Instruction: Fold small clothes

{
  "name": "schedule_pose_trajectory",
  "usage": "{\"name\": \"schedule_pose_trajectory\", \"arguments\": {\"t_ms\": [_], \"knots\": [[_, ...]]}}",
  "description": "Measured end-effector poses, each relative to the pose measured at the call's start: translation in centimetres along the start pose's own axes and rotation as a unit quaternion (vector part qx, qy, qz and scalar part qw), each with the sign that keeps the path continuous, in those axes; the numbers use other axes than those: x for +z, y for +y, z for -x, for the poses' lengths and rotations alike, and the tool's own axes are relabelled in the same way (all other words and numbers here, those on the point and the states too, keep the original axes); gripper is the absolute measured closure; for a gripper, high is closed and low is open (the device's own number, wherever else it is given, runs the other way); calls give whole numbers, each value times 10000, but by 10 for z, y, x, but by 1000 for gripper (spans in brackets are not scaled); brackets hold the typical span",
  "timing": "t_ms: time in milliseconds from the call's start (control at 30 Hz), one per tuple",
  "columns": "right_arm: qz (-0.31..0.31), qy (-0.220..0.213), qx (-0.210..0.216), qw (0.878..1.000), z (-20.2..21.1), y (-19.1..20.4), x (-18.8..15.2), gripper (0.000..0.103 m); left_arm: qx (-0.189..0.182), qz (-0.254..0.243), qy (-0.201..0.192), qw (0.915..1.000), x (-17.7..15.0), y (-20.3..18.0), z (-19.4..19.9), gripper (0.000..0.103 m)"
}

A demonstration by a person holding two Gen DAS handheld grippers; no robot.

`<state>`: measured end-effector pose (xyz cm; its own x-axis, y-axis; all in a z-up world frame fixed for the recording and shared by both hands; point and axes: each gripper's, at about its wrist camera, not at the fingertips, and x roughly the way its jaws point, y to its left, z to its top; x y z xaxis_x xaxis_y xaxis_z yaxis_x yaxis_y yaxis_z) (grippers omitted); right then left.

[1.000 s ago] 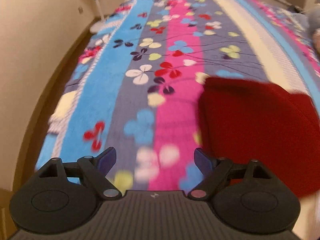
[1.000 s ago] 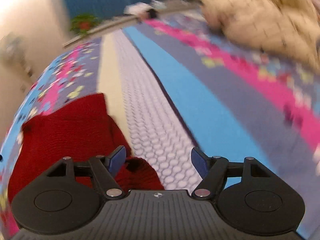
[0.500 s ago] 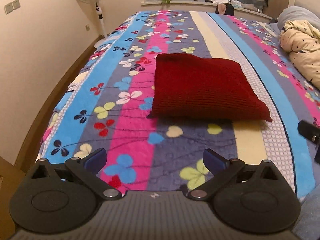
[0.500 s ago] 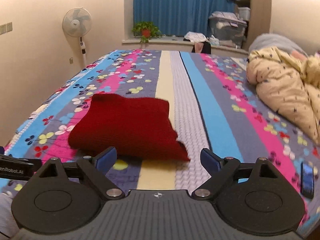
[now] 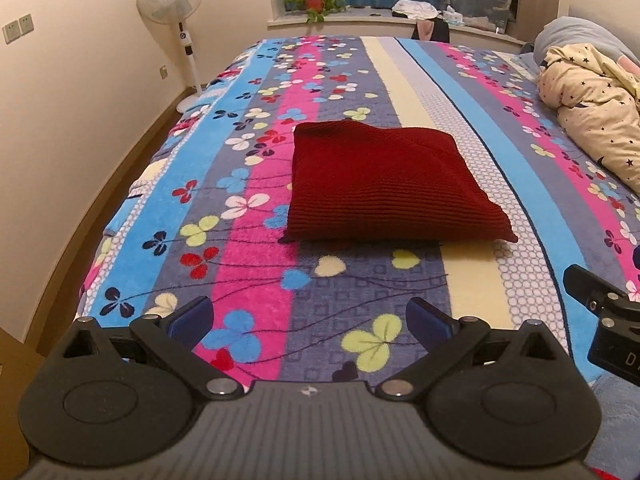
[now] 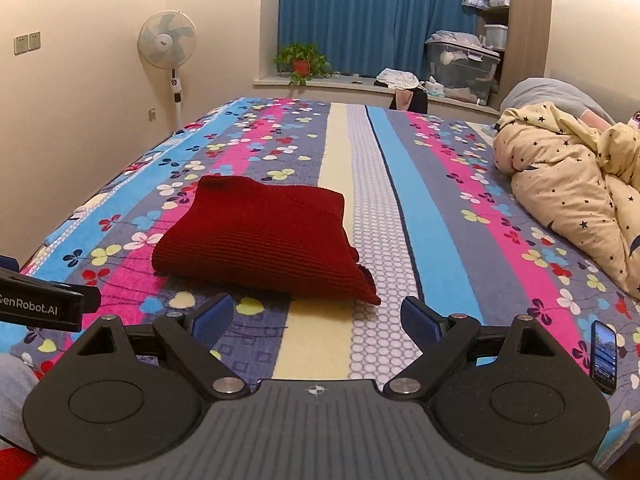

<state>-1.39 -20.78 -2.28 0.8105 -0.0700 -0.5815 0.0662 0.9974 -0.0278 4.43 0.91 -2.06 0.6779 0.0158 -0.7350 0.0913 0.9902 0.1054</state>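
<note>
**Desk:** Sweater first. Where does it lie as you hold the tongs?

**Caption:** Your folded dark red knit sweater (image 5: pixel 384 184) rests flat on the striped, flower-printed blanket (image 5: pixel 256 264) that covers the bed, a neat near-square across the pink, purple and cream stripes. Its ribbed near edge faces you; one corner pokes out towards the white dotted stripe.

**Desk:** And the tongs themselves?

**Caption:** Your left gripper (image 5: pixel 308 318) is spread wide, its blue pads (image 5: pixel 192 316) apart over the blanket with nothing between them; its jaws have just been opening. Your right gripper (image 6: pixel 316 320) is likewise spread and empty, jaws also just opened, and it points at the sweater's near right corner without touching it. Both stand short of the garment, on your side of it. Each tool shows at the edge of the other's view.

**Desk:** Anything else in the room worth a line?

**Caption:** To your right a cream star-print quilt (image 6: pixel 576 200) lies bunched on the bed, well apart from the sweater. A phone (image 6: pixel 603 356) sits on the blanket near your right gripper, screen lit. Against the left wall stands a pedestal fan (image 6: pixel 167 40); a potted plant (image 6: pixel 302 62) sits on the window ledge before blue curtains (image 6: pixel 372 16).
</note>
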Motion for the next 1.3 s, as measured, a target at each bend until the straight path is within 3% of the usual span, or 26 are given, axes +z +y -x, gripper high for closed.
{"name": "schedule_pose_trajectory", "arguments": {"t_ms": [1300], "knots": [[118,91,113,9998,-1,7,-1,12,135,-32,98,9999,1,-1,-4,1]]}}
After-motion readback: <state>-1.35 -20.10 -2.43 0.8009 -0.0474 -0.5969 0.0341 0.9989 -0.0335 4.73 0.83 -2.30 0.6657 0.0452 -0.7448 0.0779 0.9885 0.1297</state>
